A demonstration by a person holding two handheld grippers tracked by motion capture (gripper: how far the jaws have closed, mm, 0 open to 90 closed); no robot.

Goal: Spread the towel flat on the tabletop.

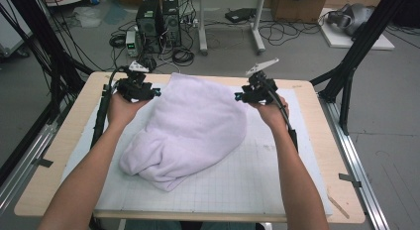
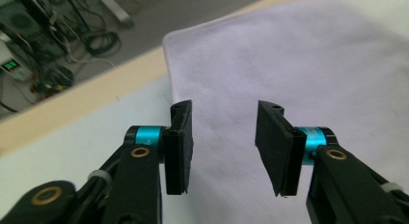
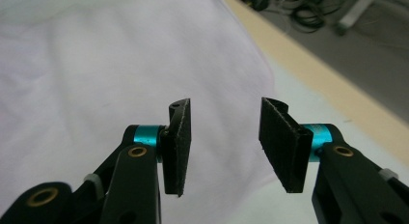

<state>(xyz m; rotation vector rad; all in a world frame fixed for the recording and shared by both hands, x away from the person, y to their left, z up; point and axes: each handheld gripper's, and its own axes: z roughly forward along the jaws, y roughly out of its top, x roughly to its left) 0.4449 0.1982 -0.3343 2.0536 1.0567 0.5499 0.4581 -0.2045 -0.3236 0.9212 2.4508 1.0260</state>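
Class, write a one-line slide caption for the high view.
Open left gripper and right gripper flank a rumpled white towel on the table.

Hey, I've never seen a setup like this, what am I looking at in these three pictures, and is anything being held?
A person at a table holds hand-operated tongs in each hand: the left tongs and the right tongs. The high view looks down from above; the other two come from cameras riding on each of the tongs. A white towel lies rumpled on the table's gridded mat. In both gripper views the jaws stand apart above the towel, gripping nothing.
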